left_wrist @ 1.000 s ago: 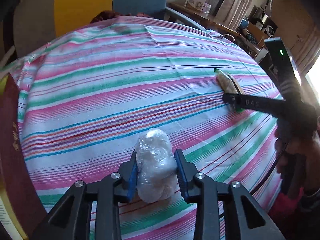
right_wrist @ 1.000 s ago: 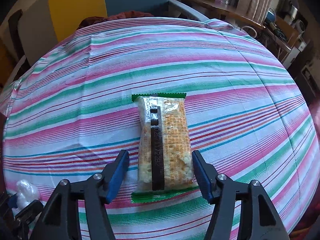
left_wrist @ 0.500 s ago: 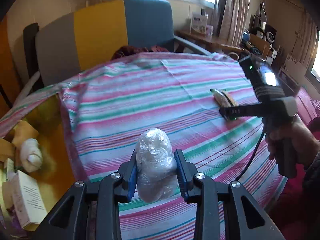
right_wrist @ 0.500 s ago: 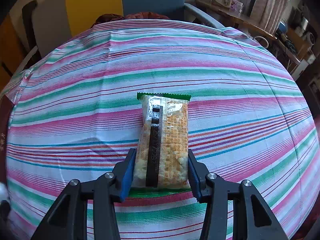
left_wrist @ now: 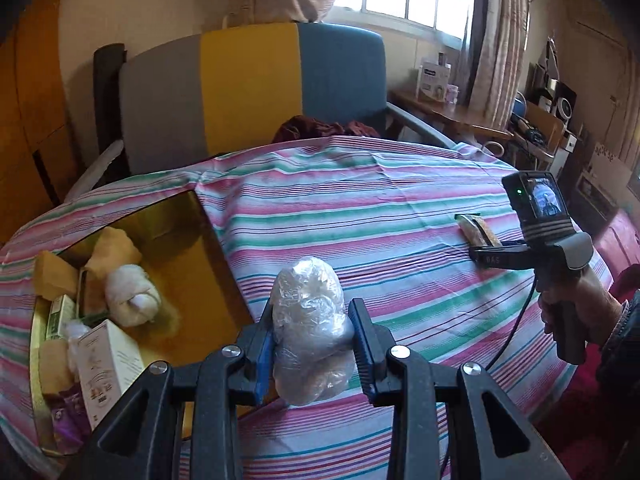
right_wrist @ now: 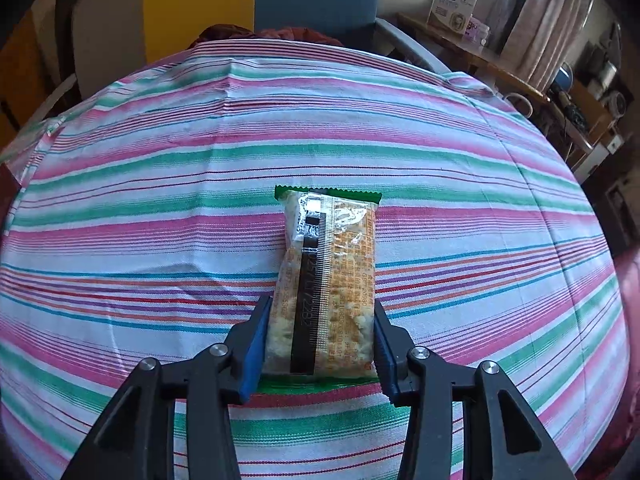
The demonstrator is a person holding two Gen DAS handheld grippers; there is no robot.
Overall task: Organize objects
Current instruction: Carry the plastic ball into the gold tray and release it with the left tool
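Observation:
My left gripper (left_wrist: pixel 311 322) is shut on a clear plastic-wrapped bundle (left_wrist: pixel 310 328) and holds it above the striped tablecloth (left_wrist: pixel 360 216), just right of a gold box (left_wrist: pixel 176 240). My right gripper (right_wrist: pixel 320 322) is shut on a cracker packet (right_wrist: pixel 326 280) with green ends that lies flat on the cloth (right_wrist: pixel 160 200). In the left wrist view the right gripper (left_wrist: pixel 486 258) and the packet's far end (left_wrist: pixel 476 230) show at the right, held by a hand (left_wrist: pixel 576 308).
The gold box holds a white cloth roll (left_wrist: pixel 130 296), a white carton (left_wrist: pixel 108 364) and several small packs. A grey, yellow and blue chair (left_wrist: pixel 248 88) stands behind the table. A cluttered side table (left_wrist: pixel 452 108) is at the back right.
My left gripper lifted the bundle and swung left, bringing the gold box into view. My right gripper's jaws closed from wide apart onto the cracker packet.

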